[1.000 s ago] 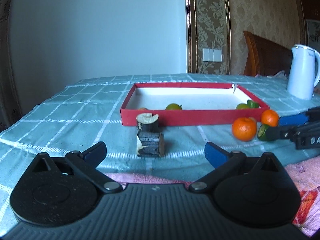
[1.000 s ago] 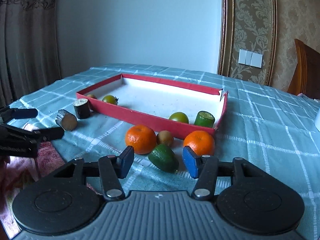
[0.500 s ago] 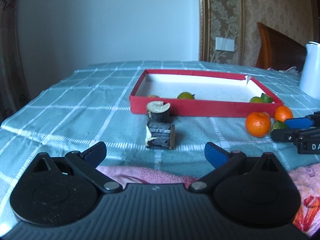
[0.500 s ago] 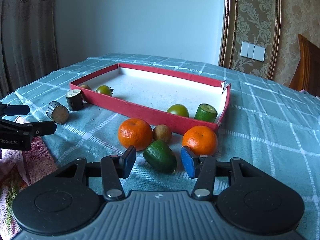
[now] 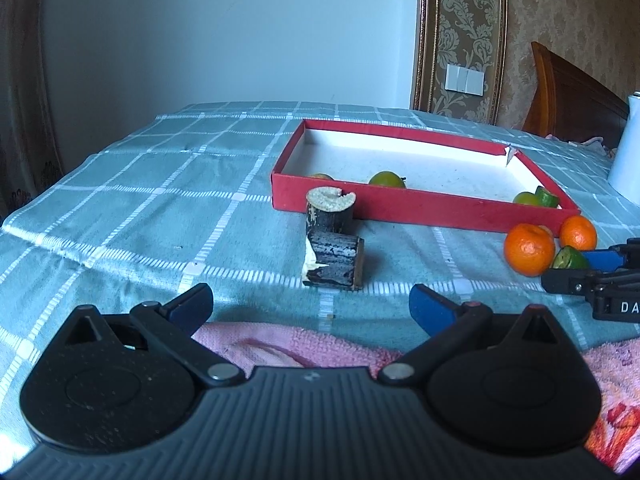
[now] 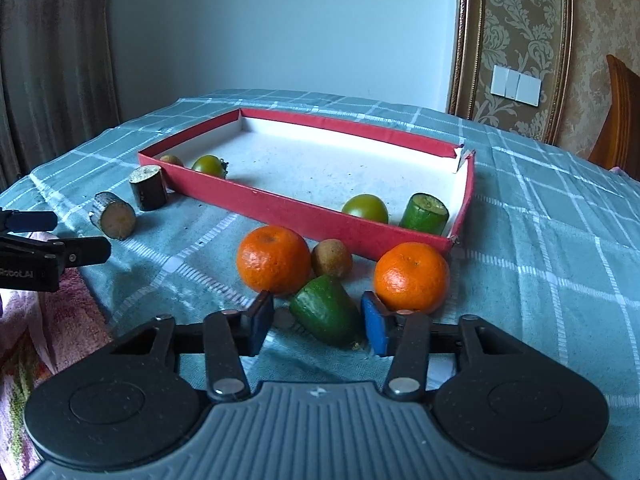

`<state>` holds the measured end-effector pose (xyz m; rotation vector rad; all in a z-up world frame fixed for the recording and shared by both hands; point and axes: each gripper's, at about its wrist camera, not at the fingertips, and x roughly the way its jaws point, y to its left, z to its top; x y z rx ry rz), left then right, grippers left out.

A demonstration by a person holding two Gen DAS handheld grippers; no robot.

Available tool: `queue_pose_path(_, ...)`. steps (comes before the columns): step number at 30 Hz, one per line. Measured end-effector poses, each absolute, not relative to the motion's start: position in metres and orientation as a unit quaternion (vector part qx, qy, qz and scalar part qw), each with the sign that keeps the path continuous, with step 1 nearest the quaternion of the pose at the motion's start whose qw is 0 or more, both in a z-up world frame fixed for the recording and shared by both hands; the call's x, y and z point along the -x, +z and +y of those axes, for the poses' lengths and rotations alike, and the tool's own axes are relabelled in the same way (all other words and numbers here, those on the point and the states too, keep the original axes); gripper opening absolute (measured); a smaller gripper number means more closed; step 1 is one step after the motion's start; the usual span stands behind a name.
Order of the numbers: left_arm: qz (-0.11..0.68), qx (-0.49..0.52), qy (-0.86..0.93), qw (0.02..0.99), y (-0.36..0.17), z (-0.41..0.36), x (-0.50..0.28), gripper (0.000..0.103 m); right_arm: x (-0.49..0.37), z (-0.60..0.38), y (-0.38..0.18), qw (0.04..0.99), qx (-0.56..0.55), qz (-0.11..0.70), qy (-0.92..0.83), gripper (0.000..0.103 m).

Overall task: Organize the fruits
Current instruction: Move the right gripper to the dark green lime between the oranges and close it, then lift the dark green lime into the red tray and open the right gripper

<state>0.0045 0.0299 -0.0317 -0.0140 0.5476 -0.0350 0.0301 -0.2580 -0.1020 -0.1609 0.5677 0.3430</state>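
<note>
A red tray (image 6: 304, 216) with a white floor holds two green tomatoes (image 6: 366, 208), a cucumber piece (image 6: 425, 213) and a small brown fruit (image 6: 171, 159). In front of it lie two oranges (image 6: 273, 259), a kiwi (image 6: 331, 257) and a green cucumber chunk (image 6: 326, 310). My right gripper (image 6: 318, 322) is open with its pads on either side of that chunk. My left gripper (image 5: 310, 304) is open and empty, just short of two dark cut stem pieces (image 5: 334, 262).
A pink towel (image 5: 304, 346) lies under the left gripper at the table's near edge. A white kettle (image 5: 628, 148) stands at the far right. A wooden chair (image 5: 568, 96) is behind the teal checked tablecloth (image 5: 160, 200).
My right gripper has moved forward so the green cucumber chunk now lies between its pads. My left gripper has shifted, and the stem pieces now sit right of centre.
</note>
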Motion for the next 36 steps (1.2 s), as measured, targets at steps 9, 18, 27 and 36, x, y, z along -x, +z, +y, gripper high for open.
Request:
queue_pose_path(9,0.271,0.009,-0.018,0.962,-0.032,0.03,-0.005,0.103,-0.029,-0.26,-0.102,0.945,0.074,0.278,0.158,0.036)
queue_pose_path(18,0.272,0.012,-0.018,0.962,-0.032,0.03,-0.005,0.103,-0.028,-0.26,-0.102,0.945,0.073,0.277,0.155,0.036)
queue_pose_path(27,0.274,0.015,-0.018,0.962,-0.032,0.031,-0.006,0.103,-0.028,-0.262,-0.101,0.944,0.064,0.282,0.16,0.036)
queue_pose_path(36,0.272,0.021,-0.021,0.962,-0.032,0.032,-0.005,0.103,-0.021,-0.254,-0.091,0.945,0.074,0.274,0.164,0.036)
